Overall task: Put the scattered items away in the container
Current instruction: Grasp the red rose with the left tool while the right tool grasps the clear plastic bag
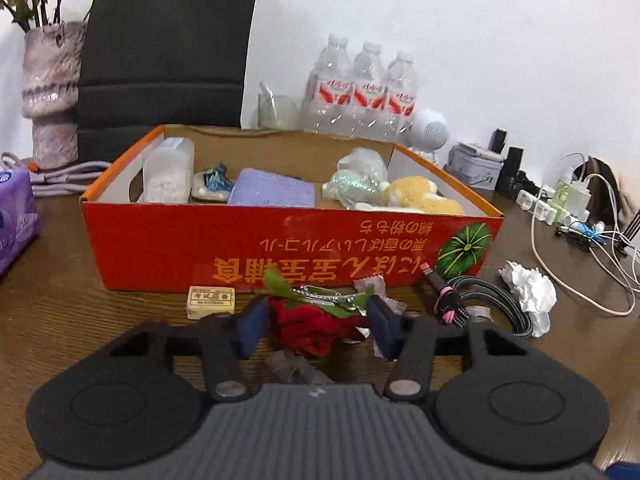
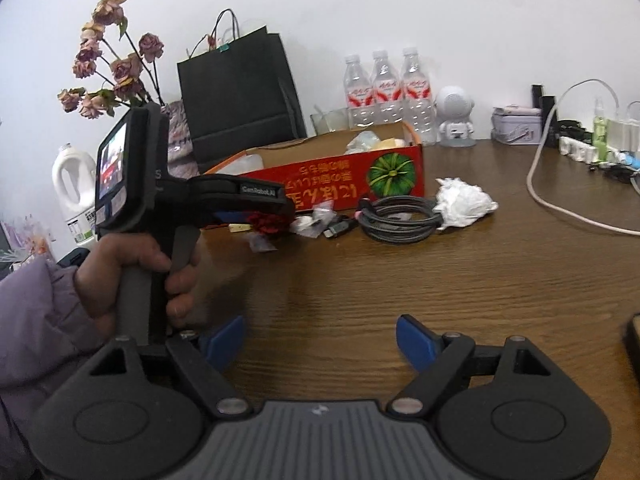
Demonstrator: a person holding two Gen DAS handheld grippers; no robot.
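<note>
Looks like a home desk or small office corner: wood-grain table (image 2: 400,280) against a plain white wall. Beyond the jaws: water bottles (image 1: 362,88), vase of dried roses (image 2: 108,60), black paper bag (image 2: 240,92), astronaut speaker (image 2: 454,116). Right of the jaws, a power strip (image 1: 540,208) with chargers and cables; far left, a detergent jug (image 2: 76,188).
</note>
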